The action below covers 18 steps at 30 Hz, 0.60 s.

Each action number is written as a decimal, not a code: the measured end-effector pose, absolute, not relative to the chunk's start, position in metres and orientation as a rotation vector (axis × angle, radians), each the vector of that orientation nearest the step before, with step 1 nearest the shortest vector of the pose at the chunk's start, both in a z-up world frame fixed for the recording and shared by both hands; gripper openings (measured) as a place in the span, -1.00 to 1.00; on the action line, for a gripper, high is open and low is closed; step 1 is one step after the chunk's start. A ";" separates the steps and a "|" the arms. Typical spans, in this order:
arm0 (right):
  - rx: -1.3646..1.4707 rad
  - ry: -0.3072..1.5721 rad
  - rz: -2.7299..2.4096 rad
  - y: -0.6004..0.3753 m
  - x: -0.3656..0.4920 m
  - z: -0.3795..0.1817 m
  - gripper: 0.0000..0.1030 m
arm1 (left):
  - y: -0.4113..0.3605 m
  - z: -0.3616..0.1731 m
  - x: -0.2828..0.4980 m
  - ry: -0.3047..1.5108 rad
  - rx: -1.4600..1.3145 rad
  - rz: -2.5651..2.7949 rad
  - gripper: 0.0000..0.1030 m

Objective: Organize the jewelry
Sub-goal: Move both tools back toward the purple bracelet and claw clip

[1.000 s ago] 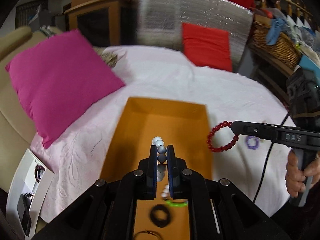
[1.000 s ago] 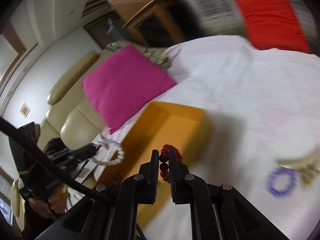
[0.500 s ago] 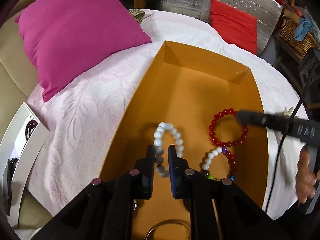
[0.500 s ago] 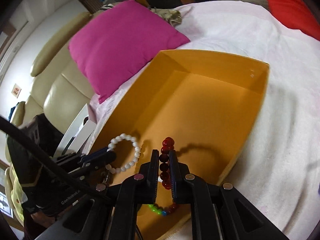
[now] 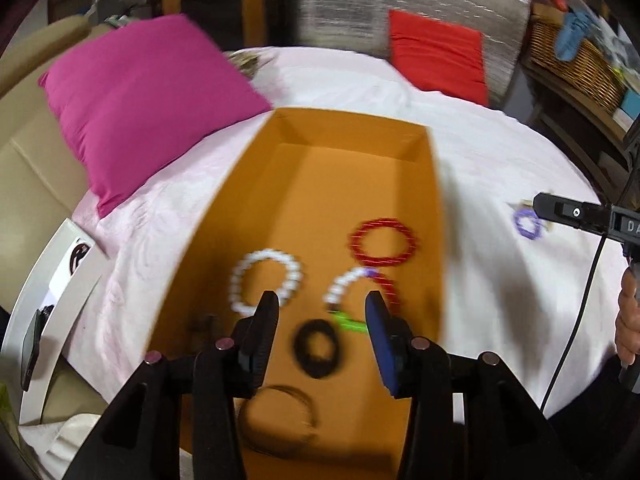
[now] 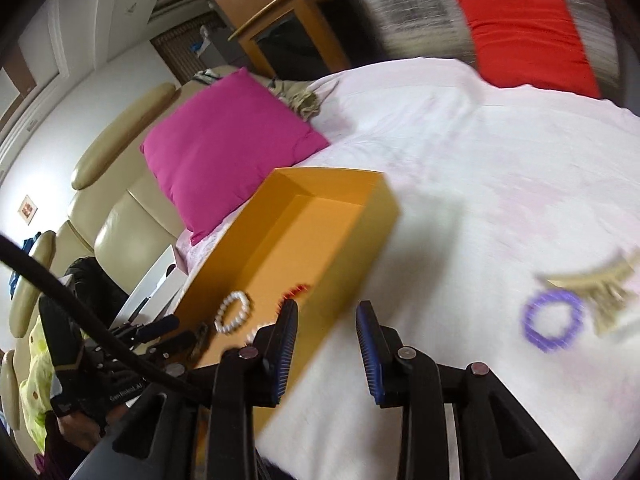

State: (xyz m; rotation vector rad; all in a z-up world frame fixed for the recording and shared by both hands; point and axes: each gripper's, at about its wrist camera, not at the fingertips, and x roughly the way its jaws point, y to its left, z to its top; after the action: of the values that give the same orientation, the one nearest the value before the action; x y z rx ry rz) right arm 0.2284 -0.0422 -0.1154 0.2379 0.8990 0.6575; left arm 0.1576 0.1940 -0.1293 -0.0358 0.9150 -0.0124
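Note:
An orange box (image 5: 352,120) (image 6: 384,216) sits on the white bedspread. Inside lie a white bead bracelet (image 5: 265,281) (image 6: 234,312), a red bead bracelet (image 5: 383,241), a mixed-colour bracelet (image 5: 360,292), a black ring (image 5: 317,347) and a thin bangle (image 5: 278,420). My left gripper (image 5: 322,310) is open and empty above the box's near end. My right gripper (image 6: 326,316) is open and empty over the box's right wall. A purple bracelet (image 6: 554,324) (image 5: 527,224) and a gold hair clip (image 6: 600,284) lie on the bedspread to the right.
A magenta pillow (image 5: 140,108) lies left of the box and a red cushion (image 5: 438,56) at the back. A beige sofa (image 6: 100,208) and a white box (image 5: 52,296) are at the left. A wicker basket (image 5: 576,60) stands at the back right.
Both grippers opened and pulled back. The white bracelet left my left gripper and the red bracelet left my right gripper; both now lie in the box. The right gripper swung right.

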 end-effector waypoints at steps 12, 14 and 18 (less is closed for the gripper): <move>0.252 0.851 0.519 -0.154 0.168 -0.124 -0.08 | 0.072 -0.097 0.144 0.841 0.135 -0.084 0.24; 0.252 0.823 0.490 -0.167 0.162 -0.124 -0.08 | 0.057 -0.092 0.142 0.829 0.160 -0.088 0.24; 0.255 0.778 0.466 -0.186 0.154 -0.120 -0.06 | 0.035 -0.086 0.140 0.815 0.199 -0.082 0.25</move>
State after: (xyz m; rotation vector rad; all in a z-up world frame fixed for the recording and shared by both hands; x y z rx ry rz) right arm 0.1543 -0.1863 -0.1201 0.2552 0.7779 0.4661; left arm 0.1398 0.0353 -0.0856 0.1988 0.8153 -0.0816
